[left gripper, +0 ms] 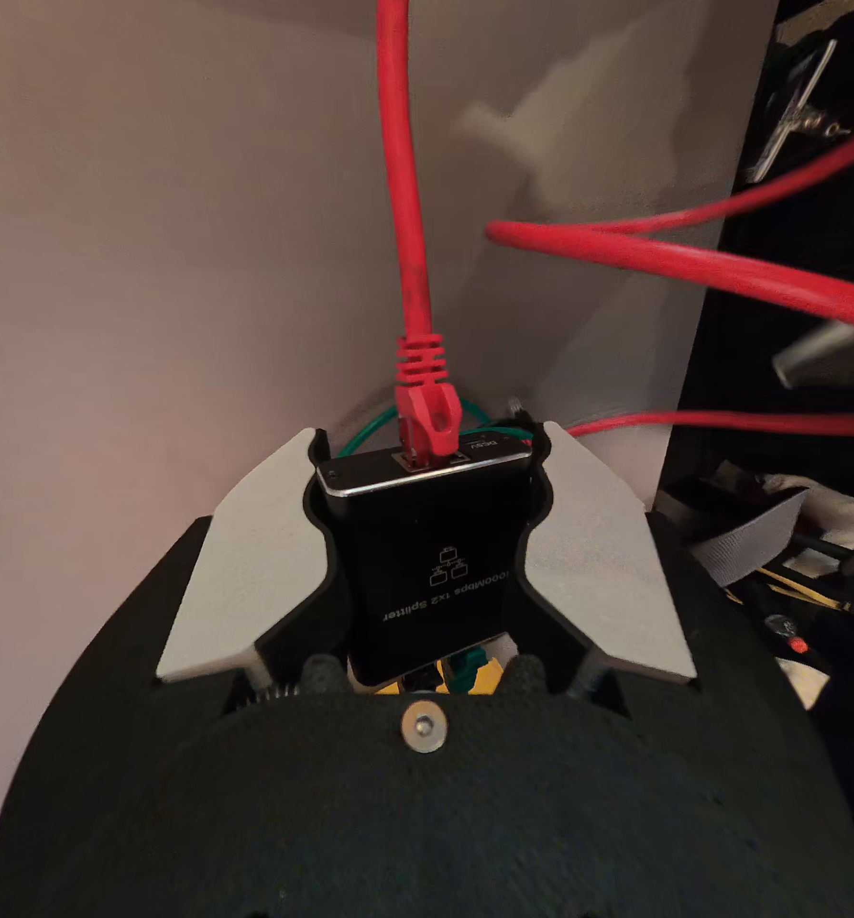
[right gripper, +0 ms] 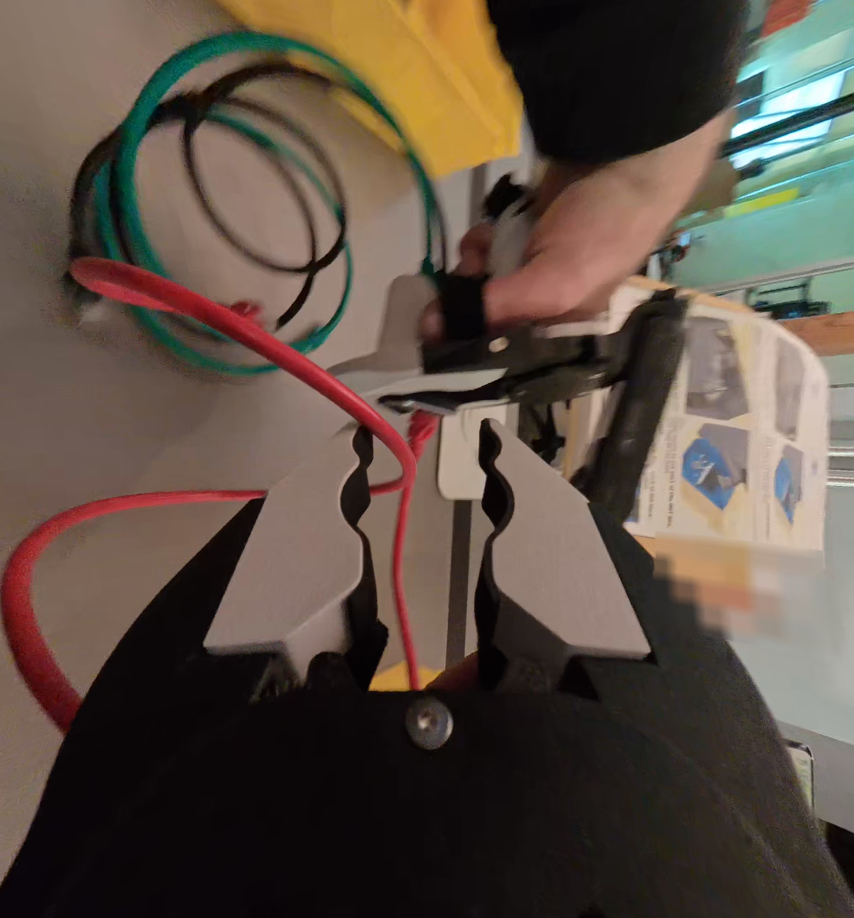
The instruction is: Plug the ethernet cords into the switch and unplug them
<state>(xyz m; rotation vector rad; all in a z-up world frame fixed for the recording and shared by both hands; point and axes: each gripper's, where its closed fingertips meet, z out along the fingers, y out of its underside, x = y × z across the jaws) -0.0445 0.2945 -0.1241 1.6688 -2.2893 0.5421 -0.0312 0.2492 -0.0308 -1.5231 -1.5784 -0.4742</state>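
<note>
In the left wrist view my left gripper point(left gripper: 432, 437) is shut on a small black switch point(left gripper: 430, 546), held by its sides between the grey fingers point(left gripper: 246, 561). A red ethernet cord point(left gripper: 405, 198) runs up out of view, and its red plug point(left gripper: 427, 417) sits in a port on the switch's far end. In the right wrist view my right gripper point(right gripper: 425, 437) is open. The red cord point(right gripper: 400, 571) passes loosely between its fingers point(right gripper: 301, 556). Just beyond is the left gripper, held by a hand point(right gripper: 564, 258), with the switch point(right gripper: 435, 397) edge-on and the red plug point(right gripper: 422, 429) at it.
A green cable coil point(right gripper: 132, 149) and a black cable coil point(right gripper: 246, 248) lie on the pale table point(right gripper: 42, 422). A yellow object point(right gripper: 415, 74) lies beyond them. Printed papers point(right gripper: 738, 422) and a white card point(right gripper: 457, 467) are at the right. Red cord loops point(left gripper: 688, 258) hang by dark clutter.
</note>
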